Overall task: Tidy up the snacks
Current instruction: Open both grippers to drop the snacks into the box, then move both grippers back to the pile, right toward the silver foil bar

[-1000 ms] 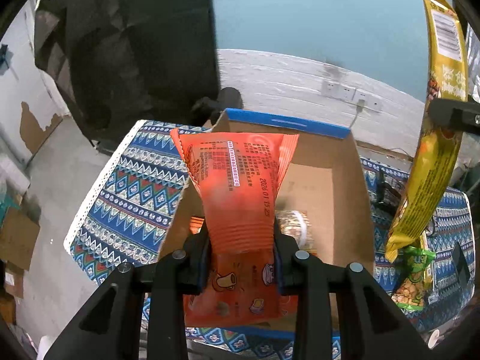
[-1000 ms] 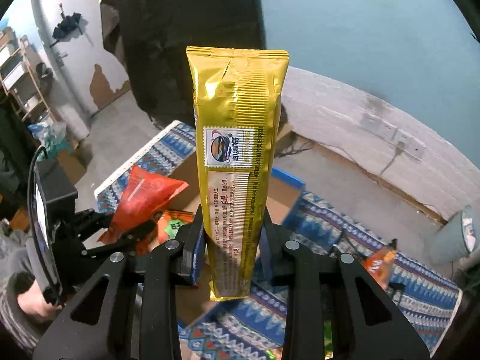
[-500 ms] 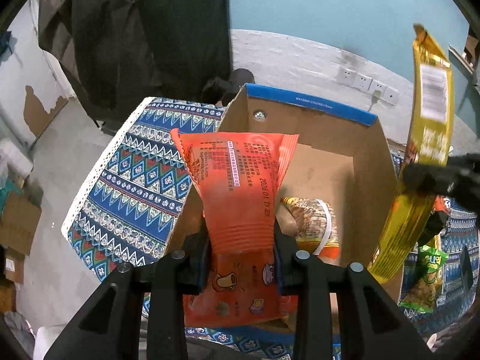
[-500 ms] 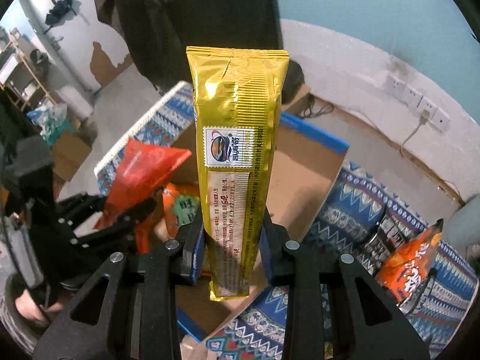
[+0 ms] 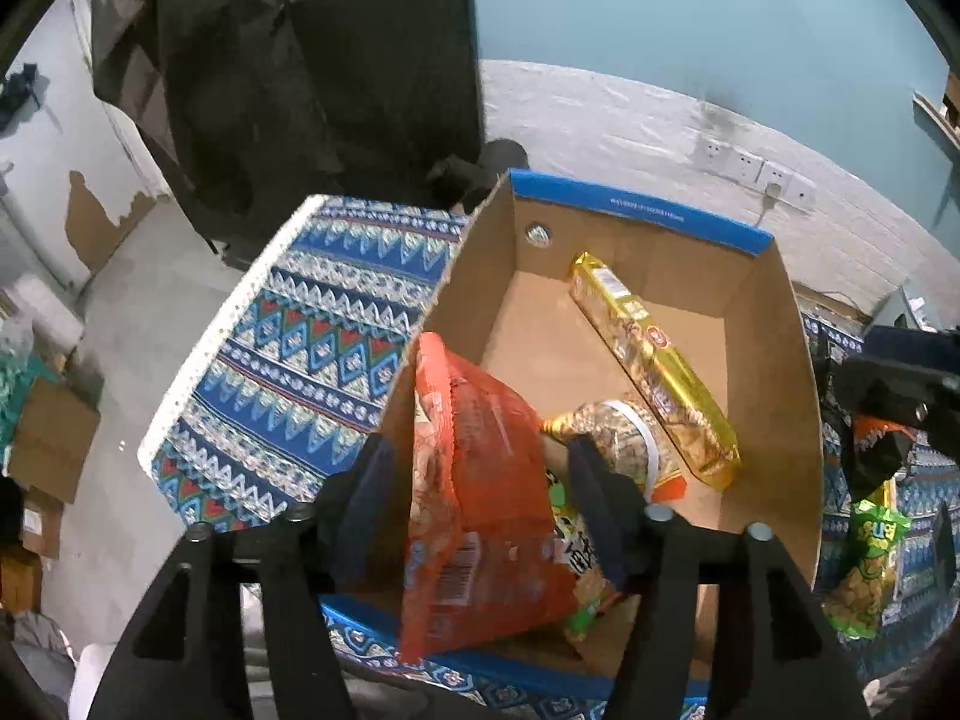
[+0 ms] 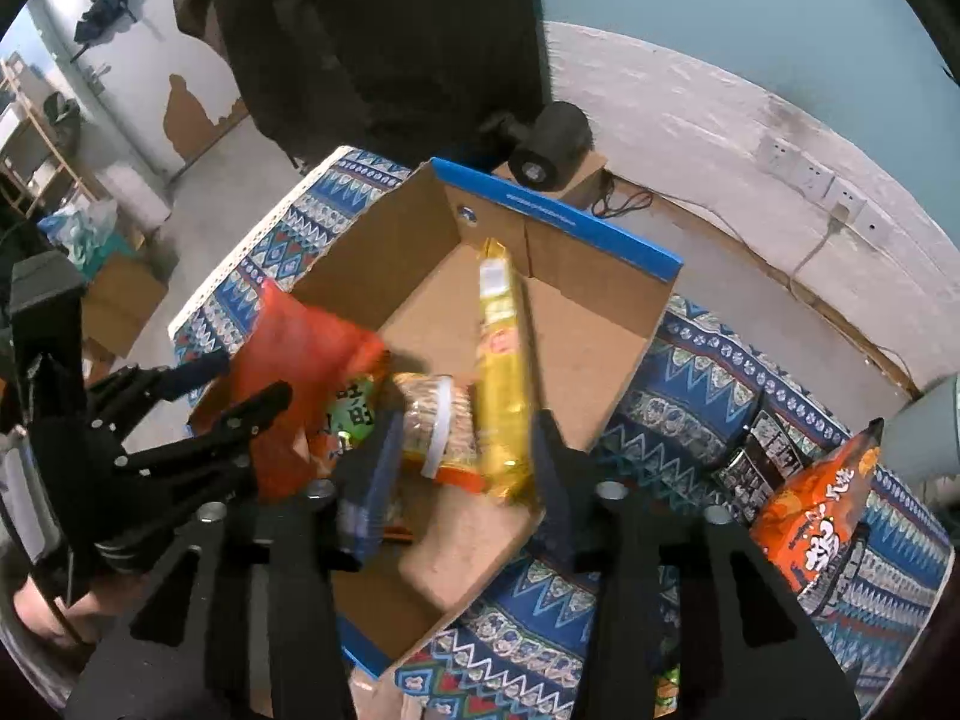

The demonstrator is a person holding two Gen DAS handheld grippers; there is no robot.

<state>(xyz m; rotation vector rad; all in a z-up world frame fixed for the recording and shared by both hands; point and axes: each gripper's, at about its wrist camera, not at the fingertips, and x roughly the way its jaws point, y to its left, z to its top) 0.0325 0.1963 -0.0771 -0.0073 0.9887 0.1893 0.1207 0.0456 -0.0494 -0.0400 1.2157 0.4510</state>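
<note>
Snacks are gathering in the open cardboard box [image 5: 774, 360], which fills the centre of the left wrist view and sits on a bench under a blue patterned cloth [image 5: 312, 348]. The left claw [image 5: 474, 480] has just been opening; the orange-red bag [image 5: 480, 480] stands between its jaws at lower centre, leaning on the box's left wall, and the pads look clear of it, so I judge it released to drop in. The long gold packet [image 5: 654, 372] lies slantwise on the box floor toward the upper right, beside a clear-wrapped snack with a white band [image 5: 624, 438]. A green bag [image 5: 870, 570] waits outside the box at the right edge.

In the right wrist view the box [image 6: 600, 354] sits at centre, one corner toward the camera. The right claw [image 6: 462, 450] has also just been opening. The gold packet [image 6: 504, 372], blurred, runs from between its jaws toward the far corner, apparently let go so it lies flat inside. At left the other claw [image 6: 198, 402] stands spread around the orange-red bag [image 6: 300, 372] over the box's near-left edge. An orange bag [image 6: 822, 510] and a dark packet [image 6: 762, 450] lie on the cloth at right, probably next to be packed.
</note>
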